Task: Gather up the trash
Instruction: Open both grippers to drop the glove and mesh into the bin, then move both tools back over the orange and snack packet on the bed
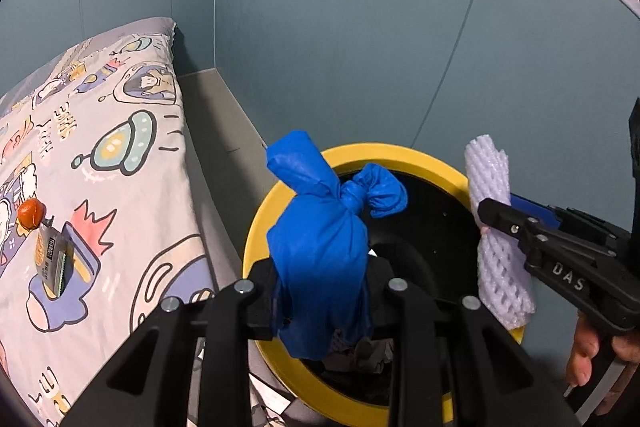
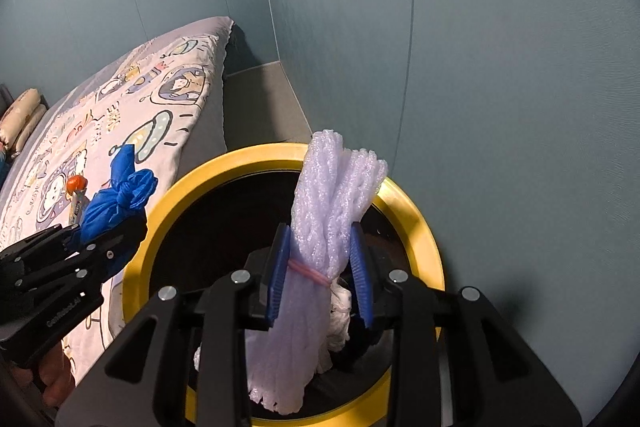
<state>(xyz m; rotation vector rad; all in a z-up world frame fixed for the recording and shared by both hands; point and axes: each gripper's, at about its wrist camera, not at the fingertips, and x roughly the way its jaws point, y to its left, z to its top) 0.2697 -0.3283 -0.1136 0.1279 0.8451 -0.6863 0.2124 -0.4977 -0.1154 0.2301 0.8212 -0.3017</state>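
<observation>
A round bin with a yellow rim (image 1: 256, 227) (image 2: 160, 211) stands on the floor between the bed and the wall. My left gripper (image 1: 320, 291) is shut on a knotted blue plastic bundle (image 1: 320, 235) that hangs over the bin's left side. In the right wrist view the same left gripper (image 2: 108, 239) and blue bundle (image 2: 116, 199) sit at the rim's left edge. My right gripper (image 2: 322, 267) is shut on a white foam net bundle (image 2: 328, 195) tied with a pink rubber band, above the bin's opening. From the left wrist view the right gripper (image 1: 504, 211) and foam net (image 1: 496, 259) are over the rim's right side.
A bed with a cartoon-print cover (image 1: 120, 131) lies left of the bin; an orange object (image 1: 30, 213) and a snack wrapper (image 1: 52, 259) rest on it. A teal wall (image 1: 360, 47) stands close behind. Crumpled grey scraps (image 1: 360, 355) and white paper (image 2: 340, 311) lie in the bin. A hand (image 1: 584, 355) holds the right gripper.
</observation>
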